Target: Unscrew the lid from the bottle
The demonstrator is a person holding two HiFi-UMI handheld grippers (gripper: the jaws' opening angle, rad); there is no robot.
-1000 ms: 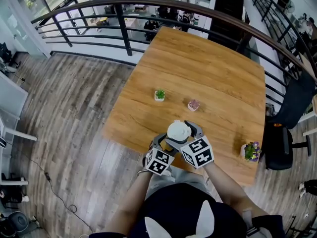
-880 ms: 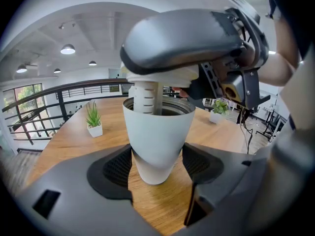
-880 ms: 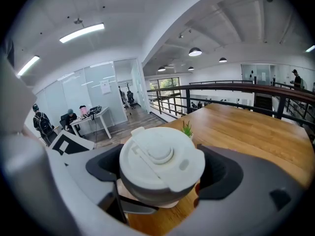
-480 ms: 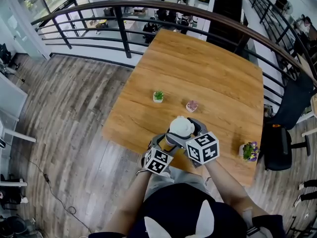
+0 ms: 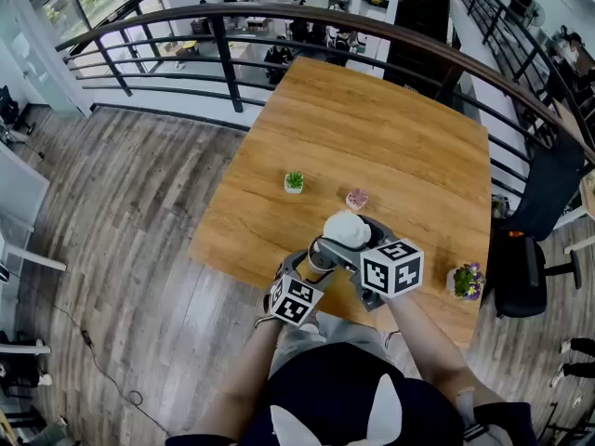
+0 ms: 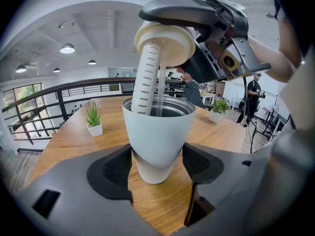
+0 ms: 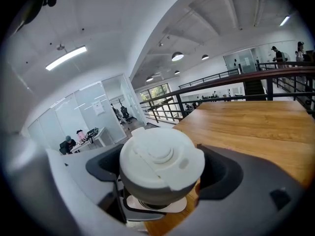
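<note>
The pale grey bottle [image 6: 156, 141] stands on the wooden table [image 5: 390, 128] near its front edge, and my left gripper [image 6: 156, 163] is shut on its lower body. Its mouth is uncovered. The white lid [image 6: 165, 43] hangs tilted above the mouth, and its ribbed white insert [image 6: 146, 77] still dips into the bottle. My right gripper [image 7: 161, 173] is shut on the lid [image 7: 161, 163]. In the head view the lid [image 5: 346, 229] sits up and right of the bottle [image 5: 319, 260], between the left gripper [image 5: 314, 263] and the right gripper [image 5: 351, 232].
A small green plant in a white pot [image 5: 294, 182] and a pink object [image 5: 356, 199] stand mid-table. A flower pot [image 5: 466, 282] sits at the front right corner. A dark railing [image 5: 279, 17] curves behind the table, and an office chair [image 5: 535, 240] is to the right.
The right gripper has lifted the lid off the bottle, up and to the right, and tilted it. The left gripper and the bottle have stayed put.
</note>
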